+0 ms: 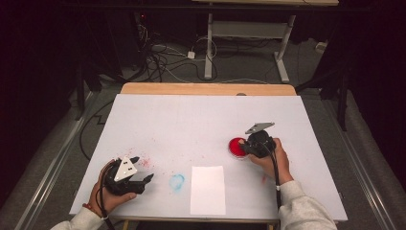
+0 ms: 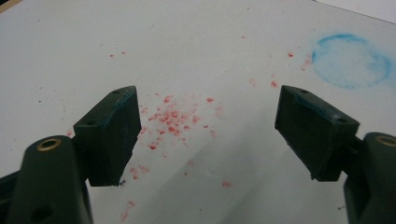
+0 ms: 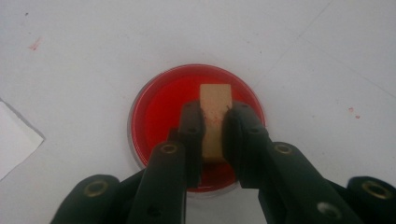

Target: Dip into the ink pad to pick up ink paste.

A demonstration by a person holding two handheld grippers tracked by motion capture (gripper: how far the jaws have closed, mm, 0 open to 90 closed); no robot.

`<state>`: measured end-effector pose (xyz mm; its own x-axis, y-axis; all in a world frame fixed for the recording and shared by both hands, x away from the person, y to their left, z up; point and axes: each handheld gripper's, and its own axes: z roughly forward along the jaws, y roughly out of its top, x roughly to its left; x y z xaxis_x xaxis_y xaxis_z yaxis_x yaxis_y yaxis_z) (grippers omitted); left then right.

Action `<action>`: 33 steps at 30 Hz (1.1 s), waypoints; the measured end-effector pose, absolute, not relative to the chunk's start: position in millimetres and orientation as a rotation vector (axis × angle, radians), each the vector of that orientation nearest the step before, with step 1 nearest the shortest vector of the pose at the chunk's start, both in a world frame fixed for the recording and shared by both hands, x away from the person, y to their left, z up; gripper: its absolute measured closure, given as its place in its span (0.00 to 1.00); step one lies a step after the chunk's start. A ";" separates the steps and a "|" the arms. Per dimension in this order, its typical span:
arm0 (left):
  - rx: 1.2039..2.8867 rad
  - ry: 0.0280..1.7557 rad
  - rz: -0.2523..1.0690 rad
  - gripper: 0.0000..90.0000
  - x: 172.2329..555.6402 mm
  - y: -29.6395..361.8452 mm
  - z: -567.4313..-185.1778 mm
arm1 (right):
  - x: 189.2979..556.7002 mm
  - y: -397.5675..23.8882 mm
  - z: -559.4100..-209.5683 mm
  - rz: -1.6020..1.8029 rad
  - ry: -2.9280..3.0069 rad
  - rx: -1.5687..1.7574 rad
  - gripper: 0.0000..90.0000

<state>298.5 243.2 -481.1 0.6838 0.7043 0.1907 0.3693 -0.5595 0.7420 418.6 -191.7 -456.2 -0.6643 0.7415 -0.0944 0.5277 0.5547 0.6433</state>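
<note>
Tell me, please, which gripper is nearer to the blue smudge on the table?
Left. The left gripper rests open just left of the blue smudge, near the front edge. The right gripper is farther off to the right, holding a tan block over the red dish.

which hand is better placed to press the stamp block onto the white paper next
Right, most likely. The right gripper is already shut on the wooden block, over the red ink dish. The left gripper is open and holds nothing. The white paper lies between the two.
</note>
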 end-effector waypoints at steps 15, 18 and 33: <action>2.218 0.794 0.634 0.23 298.5 240.3 -480.0 | 400.6 -197.1 -415.0 0.976 2.360 0.996 0.85; 2.231 0.790 0.630 0.23 298.9 239.6 -481.4 | 394.5 -198.4 -402.2 1.005 2.335 0.970 0.85; 2.222 0.793 0.628 0.23 297.7 239.9 -480.8 | 380.5 -193.1 -379.3 1.055 2.291 0.895 0.85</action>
